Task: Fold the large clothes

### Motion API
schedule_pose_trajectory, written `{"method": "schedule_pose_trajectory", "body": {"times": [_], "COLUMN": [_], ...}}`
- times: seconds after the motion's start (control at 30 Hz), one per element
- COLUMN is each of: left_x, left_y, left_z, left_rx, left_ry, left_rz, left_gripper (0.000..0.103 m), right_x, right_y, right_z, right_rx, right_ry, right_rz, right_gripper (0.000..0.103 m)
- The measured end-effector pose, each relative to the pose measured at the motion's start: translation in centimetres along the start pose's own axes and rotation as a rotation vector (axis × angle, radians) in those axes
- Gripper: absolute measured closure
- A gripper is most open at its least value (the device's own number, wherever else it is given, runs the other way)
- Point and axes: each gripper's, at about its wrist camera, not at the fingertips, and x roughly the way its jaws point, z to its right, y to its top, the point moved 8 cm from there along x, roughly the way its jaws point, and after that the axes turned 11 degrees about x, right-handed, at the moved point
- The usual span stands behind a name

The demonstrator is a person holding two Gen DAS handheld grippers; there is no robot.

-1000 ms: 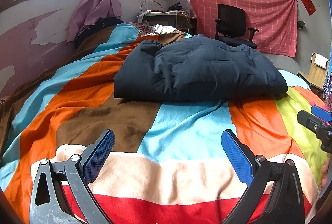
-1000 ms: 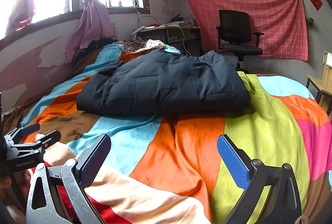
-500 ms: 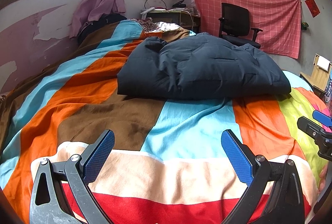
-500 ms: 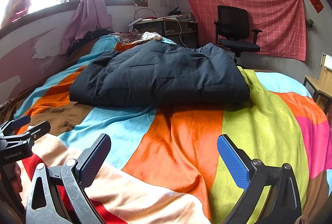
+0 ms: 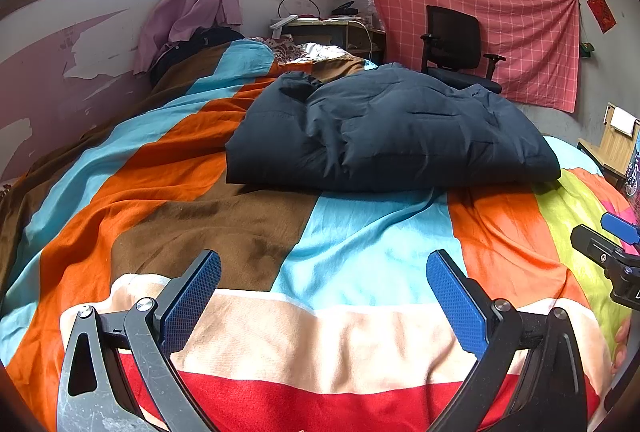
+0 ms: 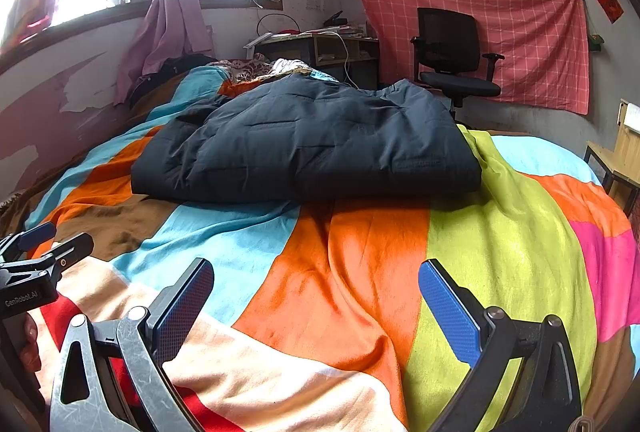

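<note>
Dark navy padded jacket (image 5: 384, 136) lies on the striped bedspread (image 5: 360, 232), mid-bed toward the far side, already bundled into a thick rough rectangle. In the right wrist view the same jacket (image 6: 312, 148) sits centre-left, its near edge a fat rounded fold.

Handling, judged from the look: quilted and puffy, soft, no stiffness, likely light for its bulk but springy. The layers will probably puff back open if not pressed down. The shell fabric looks smooth, maybe slippery, so a shallow pinch could slide off. Best holds are probably the near fold's corners: the near left corner for the left gripper (image 5: 324, 296) and the near right corner for the right gripper (image 6: 316, 296), biting deep enough to take several layers. A crumpled hood or collar lump sits at the far left top, a poor place to grab.

Both grippers have their blue pads spread wide apart, holding nothing. Each hovers over the near part of the bedspread, well apart from the jacket, which lies straight ahead and beyond the fingertips. The two grippers sit side by side, each visible at the edge of the other's view.

Whether more folds are needed cannot be told; the bundle looks compact already.
</note>
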Motion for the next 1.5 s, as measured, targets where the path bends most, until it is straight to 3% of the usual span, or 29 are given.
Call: {"method": "schedule_pose_trajectory", "body": {"times": [1.5], "left_x": [-0.13], "left_y": [0.20], "left_z": [0.04], "left_rx": [0.006], "left_ry": [0.002], "left_rz": [0.004], "left_gripper": [0.002], "right_x": [-0.12], "right_y": [0.08], "right_z": [0.09], "right_rx": [-0.002], "right_ry": [0.003], "right_rz": [0.003], "right_gripper": [0.000]}}
